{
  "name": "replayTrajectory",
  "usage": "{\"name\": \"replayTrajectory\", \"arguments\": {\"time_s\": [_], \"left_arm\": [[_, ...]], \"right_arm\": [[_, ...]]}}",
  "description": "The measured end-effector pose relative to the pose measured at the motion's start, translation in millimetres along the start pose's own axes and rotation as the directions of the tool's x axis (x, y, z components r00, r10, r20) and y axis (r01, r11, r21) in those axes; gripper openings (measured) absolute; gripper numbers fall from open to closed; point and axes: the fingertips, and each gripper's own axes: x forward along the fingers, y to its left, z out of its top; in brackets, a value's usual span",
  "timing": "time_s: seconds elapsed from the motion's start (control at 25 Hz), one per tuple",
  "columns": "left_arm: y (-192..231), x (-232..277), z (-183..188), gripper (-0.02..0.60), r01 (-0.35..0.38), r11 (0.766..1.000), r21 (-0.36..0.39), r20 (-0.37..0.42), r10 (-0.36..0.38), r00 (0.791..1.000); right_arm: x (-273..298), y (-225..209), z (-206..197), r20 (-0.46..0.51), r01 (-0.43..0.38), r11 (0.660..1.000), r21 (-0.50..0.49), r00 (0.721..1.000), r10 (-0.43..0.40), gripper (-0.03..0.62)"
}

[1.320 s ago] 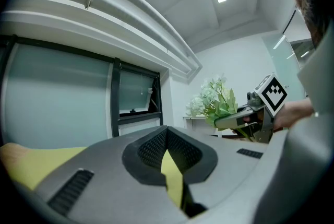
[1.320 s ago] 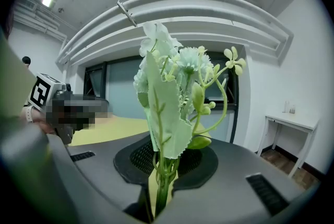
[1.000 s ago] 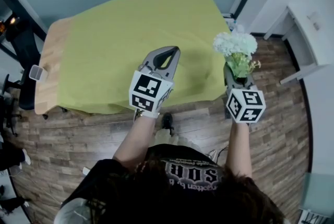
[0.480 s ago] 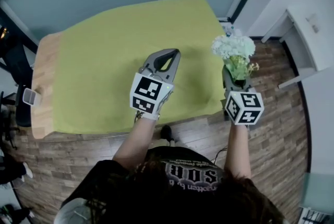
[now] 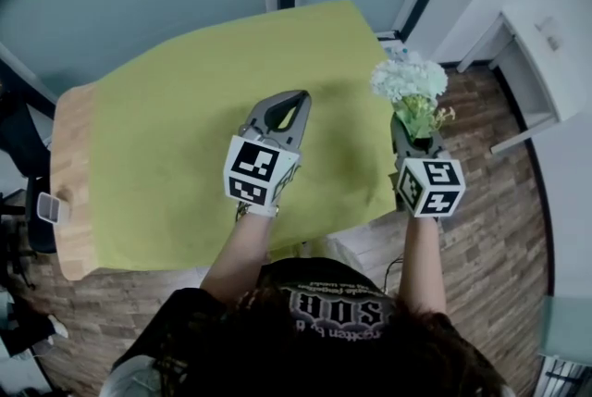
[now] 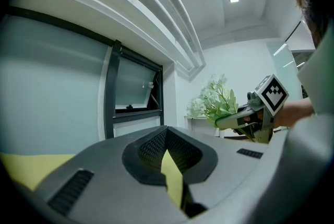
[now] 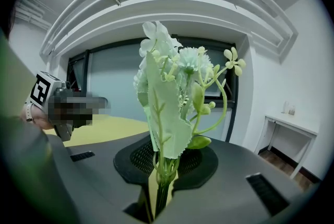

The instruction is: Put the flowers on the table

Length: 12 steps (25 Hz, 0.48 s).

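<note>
Holding flowers [image 5: 410, 80] upright, stems [image 7: 163, 173] pinched in right tool [image 5: 414, 134], at right edge of bench [image 5: 185, 117]. Left tool [image 5: 291, 101] pressed together, empty. My worry: releasing this close to edge, top-heavy bunch topples to floor [image 5: 499, 229]; thin stems may slip.

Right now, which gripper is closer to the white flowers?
Right. The right gripper is clamped on the stems of the flowers; the left gripper holds nothing and hangs apart to their left, above the green tablecloth.

White flowers [image 5: 410, 79] with green leaves stand upright, aloft, by the right edge of the yellow-green table [image 5: 185, 136].
</note>
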Motion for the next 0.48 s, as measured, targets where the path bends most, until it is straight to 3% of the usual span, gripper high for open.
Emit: {"name": "replayTrajectory", "arguments": {"time_s": [0.28,0.48], "left_arm": [[1.5,31.1,-6.5,-0.003,0.018,1.0,-0.005,-0.015,-0.018,1.0],[13.4,53.0,-9.6,-0.003,-0.021,1.0,-0.002,-0.03,0.021,0.999]], "right_arm": [[28.0,-15.3,7.4,-0.004,-0.007,1.0,-0.011,1.0,0.007,0.064],[62.2,-27.5,6.8,-0.019,-0.052,0.999,-0.012,0.998,0.052,0.064]]}}
